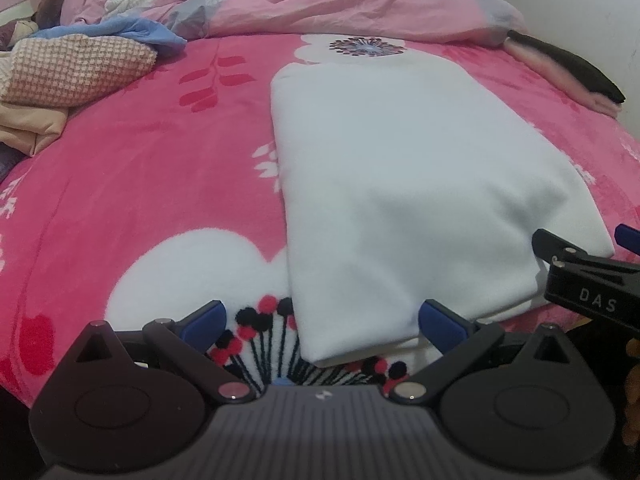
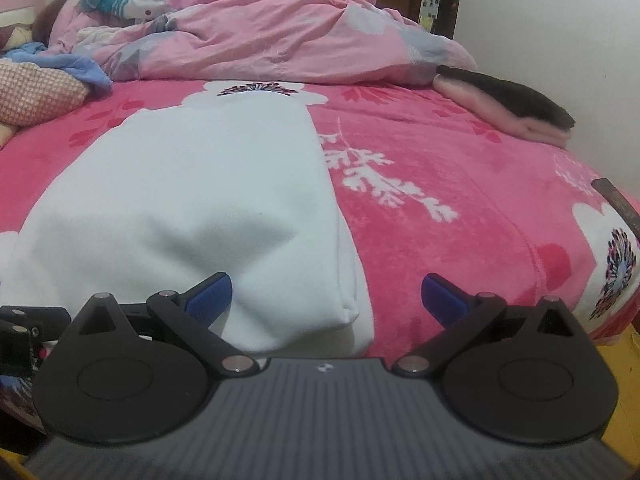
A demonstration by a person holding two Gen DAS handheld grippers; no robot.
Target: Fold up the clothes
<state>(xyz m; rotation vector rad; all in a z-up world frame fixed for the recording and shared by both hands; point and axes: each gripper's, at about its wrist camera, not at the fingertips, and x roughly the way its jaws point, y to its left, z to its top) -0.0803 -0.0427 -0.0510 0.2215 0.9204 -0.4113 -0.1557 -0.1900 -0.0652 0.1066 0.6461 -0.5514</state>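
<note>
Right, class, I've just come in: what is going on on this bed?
A person is folding clothes with two handheld grippers. A white garment lies on the pink floral blanket, already folded into a long, narrow rectangle. The left gripper and right gripper are both open at its near end, one at each corner, holding nothing. Folded pink and dark clothes sit at the far right, and a checked pile at the far left.
</note>
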